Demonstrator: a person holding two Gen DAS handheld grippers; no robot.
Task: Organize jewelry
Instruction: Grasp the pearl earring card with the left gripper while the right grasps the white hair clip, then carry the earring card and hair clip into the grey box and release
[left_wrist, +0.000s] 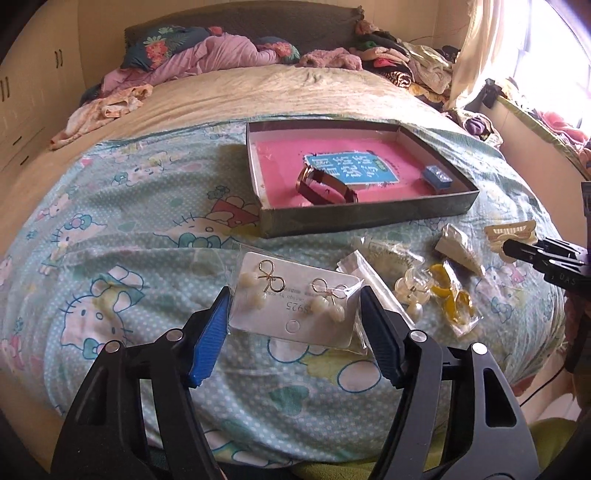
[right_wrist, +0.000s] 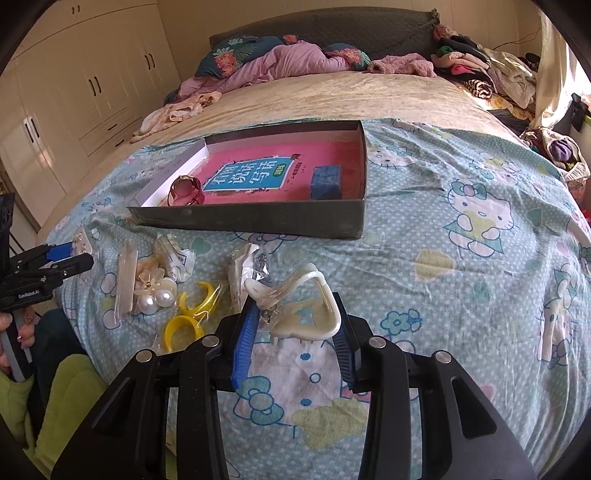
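While you held both pieces above the bed:
Left hand-held gripper (left_wrist: 293, 317): pinched the earring card (left_wrist: 295, 301) by its slippery sleeve edges; it could have slid out.
Right hand-held gripper (right_wrist: 295, 328): clamped the cream hair claw (right_wrist: 299, 306) near one end; it could have twisted free.
Box (left_wrist: 369, 218): lay far, beyond the loose packets (right_wrist: 177, 291).

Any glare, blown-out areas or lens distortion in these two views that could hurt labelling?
Left wrist view: the window at upper right is blown out white, and the plastic sleeve of the earring card shows mild sheen. Right wrist view: evenly lit, only a bright strip at the right edge. Both views: strong fisheye bending of the bed, dark corners, jewelry sharp enough to read.
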